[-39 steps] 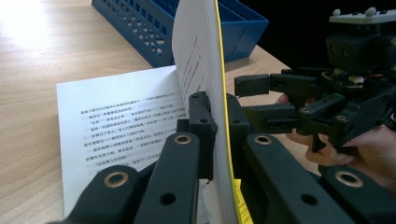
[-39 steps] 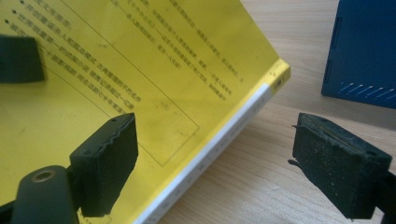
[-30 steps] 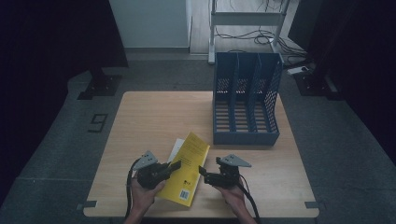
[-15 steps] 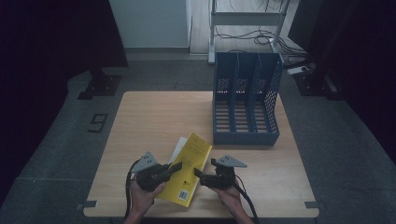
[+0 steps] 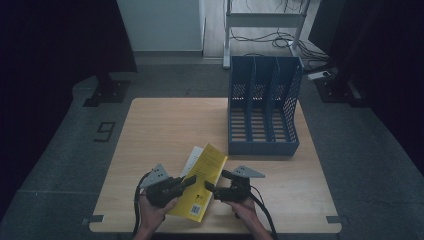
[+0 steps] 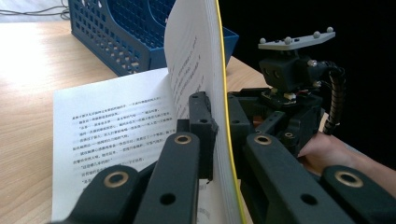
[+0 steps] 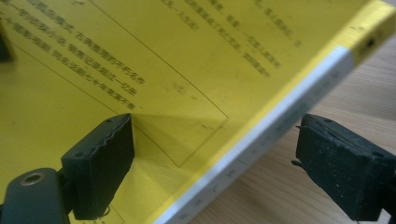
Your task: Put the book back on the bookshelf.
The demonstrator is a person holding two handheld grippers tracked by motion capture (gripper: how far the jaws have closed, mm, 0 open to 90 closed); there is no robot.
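Observation:
A yellow paperback (image 5: 205, 172) lies open near the table's front edge. My left gripper (image 5: 191, 180) comes at it from the left. In the left gripper view this gripper (image 6: 217, 116) is shut on the raised yellow cover and a sheaf of pages, which stand upright above the flat printed page (image 6: 116, 135). My right gripper (image 5: 209, 186) faces it from the right. Its jaws (image 7: 215, 158) have just been opening further. The book's spine edge (image 7: 261, 135) lies between them, and neither pad (image 7: 105, 158) presses on it.
A blue three-slot file rack (image 5: 262, 115) stands upright at the back right of the wooden table (image 5: 165, 125); it also rises behind the book in the left gripper view (image 6: 121, 32). Bare wood spreads left of and behind the book.

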